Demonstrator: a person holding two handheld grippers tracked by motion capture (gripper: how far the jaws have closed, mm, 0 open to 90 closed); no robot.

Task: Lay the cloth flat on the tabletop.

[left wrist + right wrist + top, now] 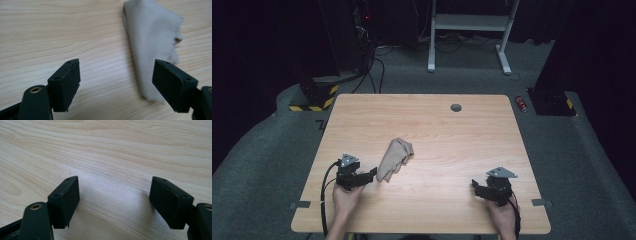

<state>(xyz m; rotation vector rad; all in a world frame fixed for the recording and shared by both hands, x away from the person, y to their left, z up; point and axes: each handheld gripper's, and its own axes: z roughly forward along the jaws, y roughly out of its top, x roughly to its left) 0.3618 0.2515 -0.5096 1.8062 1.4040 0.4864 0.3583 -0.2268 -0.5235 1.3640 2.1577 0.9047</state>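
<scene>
A beige cloth (pixel 394 159) is lying crumpled and loosely folded on the wooden table (pixel 462 145), left of centre and toward the near side. The left gripper (pixel 371 173) is sitting just beside the cloth's near end, its jaws standing wide apart and gripping nothing. In the left gripper view the cloth (pixel 152 45) is lying ahead and to the right of the open jaws, its near corner just reaching the inner side of the right jaw, though whether it is touching is hard to tell. The right gripper (pixel 475 186) is resting well apart from the cloth, at the near right of the table; in the right gripper view its jaws are also spread wide, with only bare wood (pixel 107 157) between them.

Judging by this, the work on the cloth is looking barely begun: the left gripper is approaching the near corner, but no grasp is made yet, and the cloth is neither spread flat nor neatly folded. What seems left is nearly everything: closing on the fabric, bringing the right gripper across to help, and then handling the cloth itself
</scene>
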